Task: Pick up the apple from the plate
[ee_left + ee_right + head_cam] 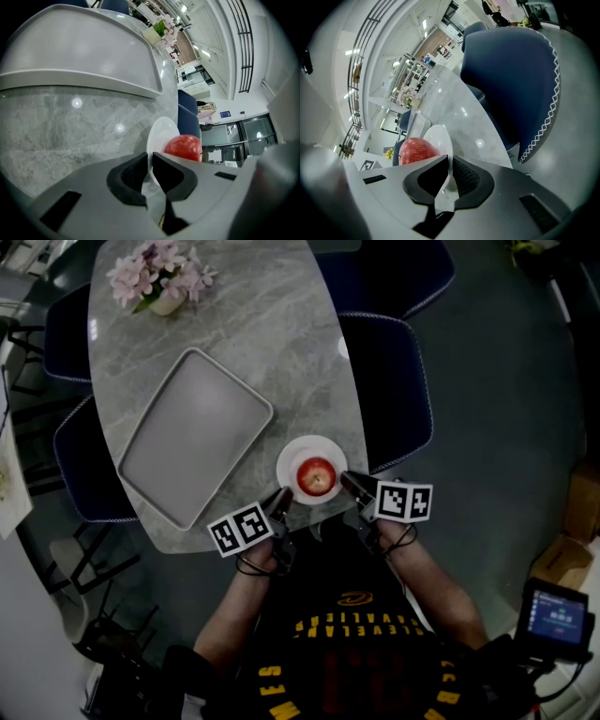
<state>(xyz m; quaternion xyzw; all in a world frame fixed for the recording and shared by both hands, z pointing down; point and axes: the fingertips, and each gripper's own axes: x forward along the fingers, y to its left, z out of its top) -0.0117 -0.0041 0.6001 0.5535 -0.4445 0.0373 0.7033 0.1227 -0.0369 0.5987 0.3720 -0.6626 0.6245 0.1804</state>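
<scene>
A red apple (317, 475) sits on a small white plate (298, 450) at the near edge of the marble table (262, 324). My left gripper (280, 500) is at the plate's near-left rim and my right gripper (350, 482) at its right rim. In the left gripper view the jaws (150, 161) are closed on the thin rim of the plate (161, 133), with the apple (183, 146) just beyond. In the right gripper view the jaws (450, 164) pinch the rim of the plate (439, 138) too, the apple (417, 149) to their left.
A large grey tray (195, 434) lies left of the plate. A pot of pink flowers (161, 279) stands at the table's far end. Dark blue chairs (394, 390) surround the table, one close on the right.
</scene>
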